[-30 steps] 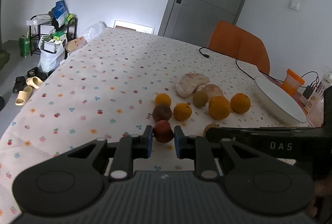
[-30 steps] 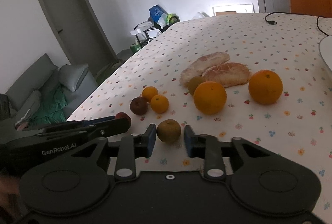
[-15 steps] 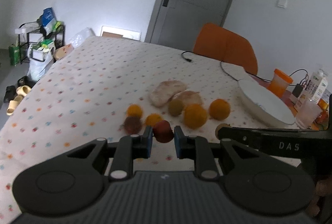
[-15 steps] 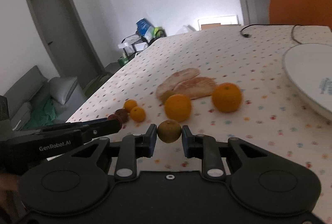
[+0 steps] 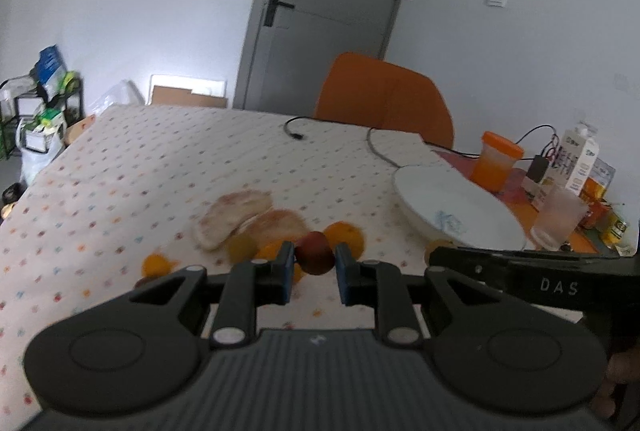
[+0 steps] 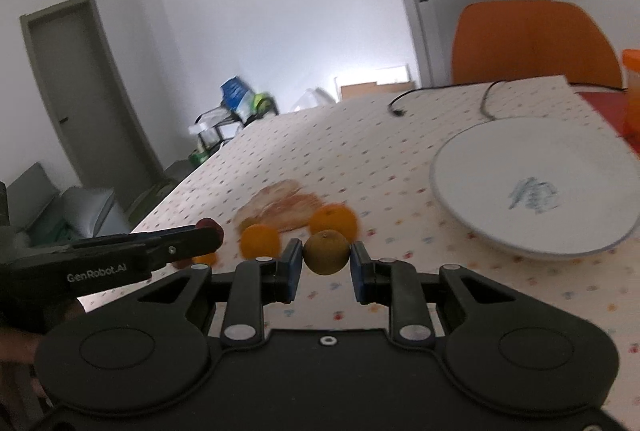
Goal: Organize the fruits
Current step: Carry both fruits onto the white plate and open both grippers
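My left gripper [image 5: 314, 261] is shut on a dark red fruit [image 5: 315, 258], held above the tablecloth. My right gripper [image 6: 325, 255] is shut on a brownish-green round fruit [image 6: 326, 252], also lifted off the table. In the right wrist view the left gripper [image 6: 206, 235] reaches in from the left with the red fruit [image 6: 208, 223] at its tip. Oranges [image 6: 334, 221] [image 6: 260, 241] and two peeled pomelo pieces [image 6: 280, 207] lie on the cloth behind. A white plate [image 6: 536, 183] sits to the right, with nothing on it.
The dotted tablecloth [image 5: 160, 167] covers the table. A black cable [image 5: 296, 133] lies at the far side before an orange chair [image 5: 384, 99]. An orange-lidded jar [image 5: 498, 161], a milk carton [image 5: 578, 161] and a plastic cup [image 5: 558, 221] stand right of the plate.
Both grippers have lifted their fruits off the cloth and swung right, toward the plate. The fruit pile has slid left and lower in both views.
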`<state>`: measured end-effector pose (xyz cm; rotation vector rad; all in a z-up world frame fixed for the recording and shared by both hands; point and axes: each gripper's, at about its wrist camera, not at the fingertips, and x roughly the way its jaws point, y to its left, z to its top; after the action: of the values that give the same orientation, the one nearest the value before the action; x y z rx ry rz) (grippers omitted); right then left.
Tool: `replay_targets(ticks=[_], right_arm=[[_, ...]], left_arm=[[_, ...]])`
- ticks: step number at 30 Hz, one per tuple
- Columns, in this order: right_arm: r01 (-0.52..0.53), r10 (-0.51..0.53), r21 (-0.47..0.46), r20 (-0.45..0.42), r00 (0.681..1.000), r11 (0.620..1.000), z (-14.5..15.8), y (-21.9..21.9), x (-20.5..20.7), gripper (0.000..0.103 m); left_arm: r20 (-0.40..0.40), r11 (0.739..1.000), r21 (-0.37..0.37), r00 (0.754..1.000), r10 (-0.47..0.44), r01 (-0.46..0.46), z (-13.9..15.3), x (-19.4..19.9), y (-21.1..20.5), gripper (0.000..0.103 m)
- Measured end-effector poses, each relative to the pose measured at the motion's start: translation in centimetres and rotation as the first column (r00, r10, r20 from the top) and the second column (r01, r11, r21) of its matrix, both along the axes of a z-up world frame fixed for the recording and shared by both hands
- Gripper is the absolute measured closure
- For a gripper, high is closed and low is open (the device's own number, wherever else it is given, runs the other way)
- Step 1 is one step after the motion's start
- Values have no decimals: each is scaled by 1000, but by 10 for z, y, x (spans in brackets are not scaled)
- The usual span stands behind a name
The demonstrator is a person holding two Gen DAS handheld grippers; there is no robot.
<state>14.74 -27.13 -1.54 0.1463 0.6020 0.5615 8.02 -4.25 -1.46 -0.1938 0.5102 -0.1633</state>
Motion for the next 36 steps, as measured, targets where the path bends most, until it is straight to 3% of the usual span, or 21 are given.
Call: replay_targets(ticks=[17, 27, 36], right_arm=[[180, -180, 3, 77, 981, 984, 4, -58, 3, 79], [281, -280, 6, 94, 955, 960, -10, -89, 13, 79], [309, -307, -4, 94, 947, 951, -22, -106, 24, 79]], left_arm=[[32, 992, 37, 992, -122, 121, 17, 29, -54, 83], [-1, 973, 74, 975, -221, 221, 14, 53, -97, 83], [-39, 959, 90, 963, -267, 270, 2, 81, -136, 83]])
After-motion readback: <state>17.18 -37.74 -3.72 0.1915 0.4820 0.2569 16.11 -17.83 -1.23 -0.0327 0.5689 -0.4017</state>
